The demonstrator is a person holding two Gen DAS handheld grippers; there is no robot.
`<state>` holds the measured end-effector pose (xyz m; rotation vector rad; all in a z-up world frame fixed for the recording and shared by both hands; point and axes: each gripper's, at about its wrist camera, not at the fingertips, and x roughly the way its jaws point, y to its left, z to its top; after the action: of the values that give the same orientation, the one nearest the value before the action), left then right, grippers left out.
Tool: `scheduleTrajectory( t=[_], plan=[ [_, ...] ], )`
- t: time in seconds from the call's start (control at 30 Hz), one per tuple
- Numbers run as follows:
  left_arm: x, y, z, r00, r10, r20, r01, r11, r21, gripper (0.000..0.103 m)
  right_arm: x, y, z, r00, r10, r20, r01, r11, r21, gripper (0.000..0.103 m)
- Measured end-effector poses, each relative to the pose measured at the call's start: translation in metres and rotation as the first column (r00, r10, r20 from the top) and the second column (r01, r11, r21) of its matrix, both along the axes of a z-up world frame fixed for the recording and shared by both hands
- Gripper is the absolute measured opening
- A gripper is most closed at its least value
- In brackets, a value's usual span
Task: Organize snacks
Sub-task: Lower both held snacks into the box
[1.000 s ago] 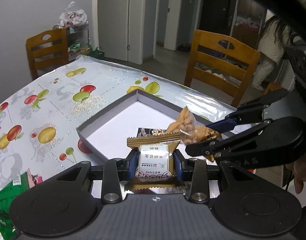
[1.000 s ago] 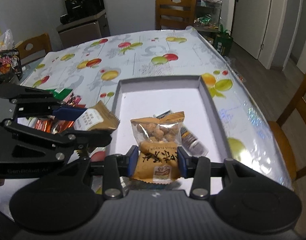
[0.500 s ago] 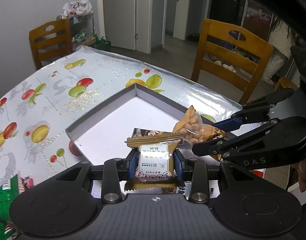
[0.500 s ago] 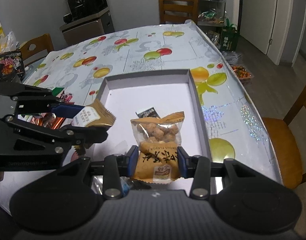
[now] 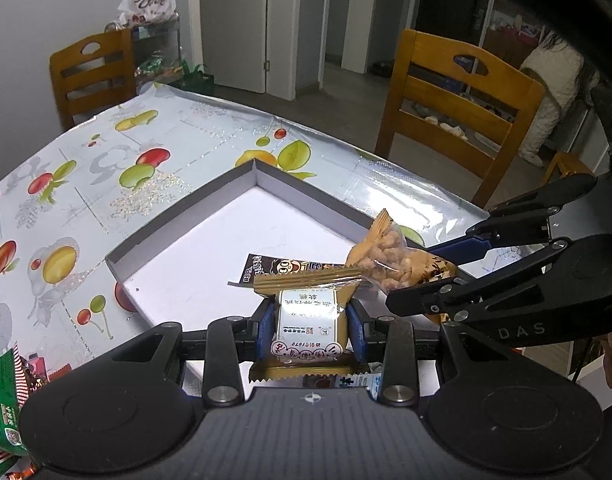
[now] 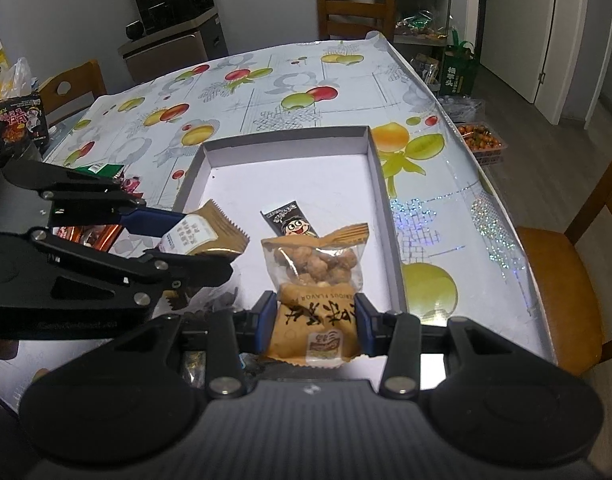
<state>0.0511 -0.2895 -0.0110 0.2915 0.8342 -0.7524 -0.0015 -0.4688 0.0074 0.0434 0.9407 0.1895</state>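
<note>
Jaws above tray (image 6: 379,184), black packet (image 6: 290,222) below

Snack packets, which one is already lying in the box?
The black cartoon-face packet. It lies flat on the box floor; the other two are gripped.

We see a worktop (image 6: 345,80) under a glossy fruit-print cloth, wooden chairs (image 5: 457,92) around it. A grey wall (image 5: 66,0) and white doors (image 5: 234,20) stand beyond, with grey wood flooring (image 6: 545,140) on the right and a dark appliance cabinet (image 6: 170,40) far left.
</note>
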Motion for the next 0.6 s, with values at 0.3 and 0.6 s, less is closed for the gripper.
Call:
scheduleTrajectory(
  t=[0.3, 0.6],
  plan=[
    [0.006, -0.003, -0.007, 1.0, -0.014, -0.026, 0.014, 1.0, 0.01, 0.039, 0.005, 0.001, -0.003, 1.0, 0.007, -0.029, -0.008, 1.0, -0.009, 0.041],
    [0.008, -0.01, -0.015, 0.998, -0.038, -0.054, 0.039, 0.999, 0.029, 0.039, 0.004, -0.001, -0.01, 0.998, -0.001, -0.071, 0.0, 1.0, -0.018, 0.041]
  ],
)
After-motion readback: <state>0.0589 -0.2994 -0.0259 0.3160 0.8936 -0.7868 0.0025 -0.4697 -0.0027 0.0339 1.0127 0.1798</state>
